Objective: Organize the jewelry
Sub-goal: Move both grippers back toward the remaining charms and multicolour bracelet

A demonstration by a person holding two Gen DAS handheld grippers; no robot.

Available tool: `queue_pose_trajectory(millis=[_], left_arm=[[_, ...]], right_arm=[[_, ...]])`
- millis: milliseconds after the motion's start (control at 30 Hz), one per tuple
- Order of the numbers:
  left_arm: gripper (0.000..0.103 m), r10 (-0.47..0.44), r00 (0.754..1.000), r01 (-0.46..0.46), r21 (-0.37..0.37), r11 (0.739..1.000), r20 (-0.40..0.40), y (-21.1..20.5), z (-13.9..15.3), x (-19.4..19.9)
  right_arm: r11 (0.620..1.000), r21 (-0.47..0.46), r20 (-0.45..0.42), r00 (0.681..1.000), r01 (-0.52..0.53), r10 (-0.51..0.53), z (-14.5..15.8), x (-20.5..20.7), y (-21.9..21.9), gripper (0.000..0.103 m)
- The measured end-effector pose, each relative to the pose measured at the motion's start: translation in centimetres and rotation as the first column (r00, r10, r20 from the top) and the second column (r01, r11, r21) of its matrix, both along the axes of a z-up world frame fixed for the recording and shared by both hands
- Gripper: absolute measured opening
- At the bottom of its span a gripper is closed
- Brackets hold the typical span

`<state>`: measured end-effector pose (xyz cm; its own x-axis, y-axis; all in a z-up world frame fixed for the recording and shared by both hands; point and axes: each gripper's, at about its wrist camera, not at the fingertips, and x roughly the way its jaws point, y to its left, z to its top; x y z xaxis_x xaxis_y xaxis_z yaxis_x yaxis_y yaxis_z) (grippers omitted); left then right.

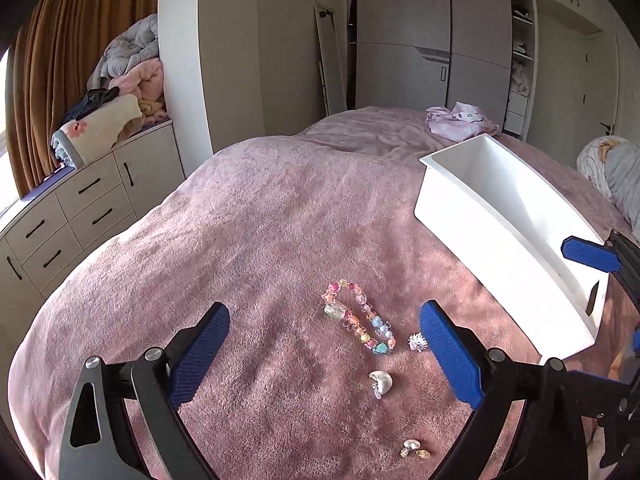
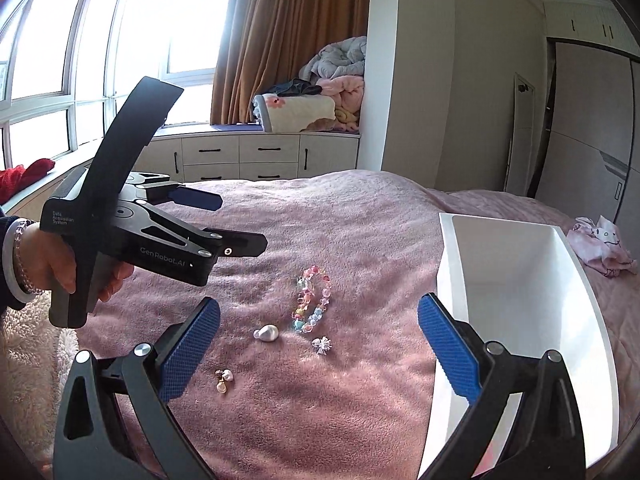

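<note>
Both grippers are being held spread wide above a pink blanket (image 1: 260,240), with nothing being pinched by either. The left gripper (image 1: 325,354) is being pointed down at the jewelry, its blue pads (image 1: 200,356) flanking the pieces without touching them. Seen from the right wrist view, that same left gripper (image 2: 224,220) is being carried by a hand (image 2: 60,264) at the 9 o'clock side. The right gripper (image 2: 319,354) is being held with its right pad over the near wall of a white bin (image 2: 592,340).

The beaded bracelet (image 1: 356,322) is lying on the blanket near the centre of the left wrist view, between the spread pads. A small silver sparkly piece (image 1: 418,342) is lying just beside it at its 4 o'clock end, close to the right pad. A pearl-like pendant (image 1: 380,384) is lying at 6 o'clock of the bracelet, and a pair of small gold-and-pearl earrings (image 1: 414,450) is lying further toward 6 o'clock. The bin is being left at 2 o'clock of the jewelry, apart from it; nothing can be seen inside the part shown.
</note>
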<state>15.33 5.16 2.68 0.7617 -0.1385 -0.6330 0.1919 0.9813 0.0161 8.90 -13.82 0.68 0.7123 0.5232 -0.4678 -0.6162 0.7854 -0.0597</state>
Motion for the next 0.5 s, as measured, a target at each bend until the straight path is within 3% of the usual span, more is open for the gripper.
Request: queue_pose_trajectory(millis=[300,500], left_arm=[[0.097,-0.010,1.000,0.009,-0.018,1.000,-0.025,1.9,-2.5,0.0],[0.097,-0.113,0.992,0.111,-0.031,0.993,-0.052,0.6,-3.7,0.4]], right_arm=[[0.995,-0.080,-0.092,0.995,-0.052,0.044,-4.0,1.2,3.2,0.093],[0.989,-0.147,-0.124,0.992,0.004,-0.022,-6.2,2.7,3.8,0.083]])
